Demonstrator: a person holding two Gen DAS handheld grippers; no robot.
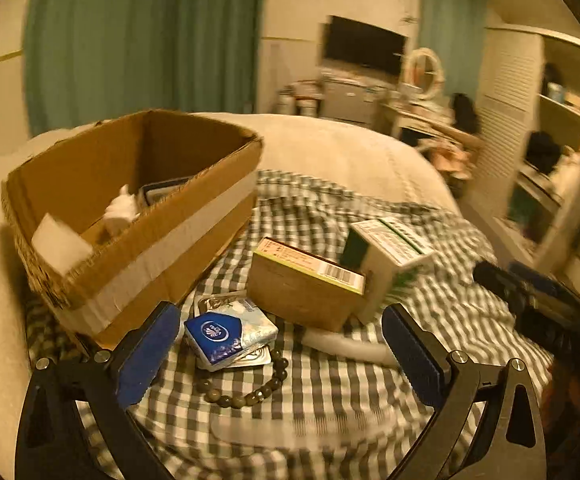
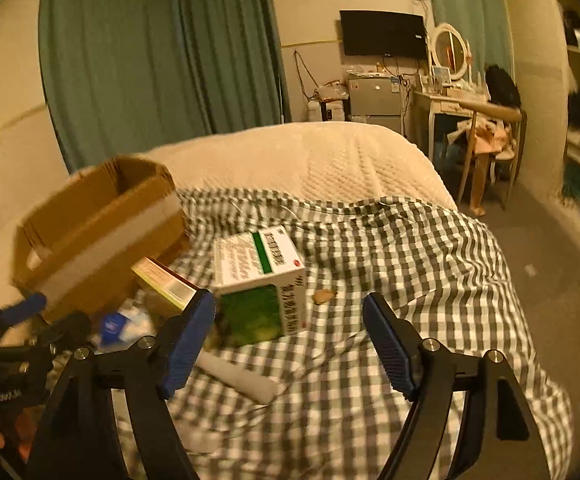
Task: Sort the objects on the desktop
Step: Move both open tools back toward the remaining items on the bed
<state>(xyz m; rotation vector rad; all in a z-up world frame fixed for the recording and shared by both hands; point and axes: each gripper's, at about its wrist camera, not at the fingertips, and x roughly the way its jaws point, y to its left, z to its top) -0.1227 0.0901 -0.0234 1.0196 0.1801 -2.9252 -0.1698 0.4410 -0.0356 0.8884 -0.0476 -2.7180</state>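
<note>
Left wrist view: both claws spread wide and holding nothing, clutter on the bed ahead of them.

Left claw [image 1: 280, 344] hangs over the checkered cloth [image 1: 329, 392] with the blue tissue pack [image 1: 230, 334] sitting between its fingers, closer to the left one, and a bead bracelet [image 1: 250, 388] just below the pack. Brown box [image 1: 305, 286] is just past the tips, leaning against the white-and-green box [image 1: 389, 252]; the cardboard box [image 1: 130, 216] sits off to the left with some stuff already inside. From the right wrist, the right claw [image 2: 290, 328] has the white-and-green box [image 2: 258, 280] right by its left finger, and a white tube [image 2: 242, 376] lies on the cloth under that finger. Pretty blurry in spots.
</note>
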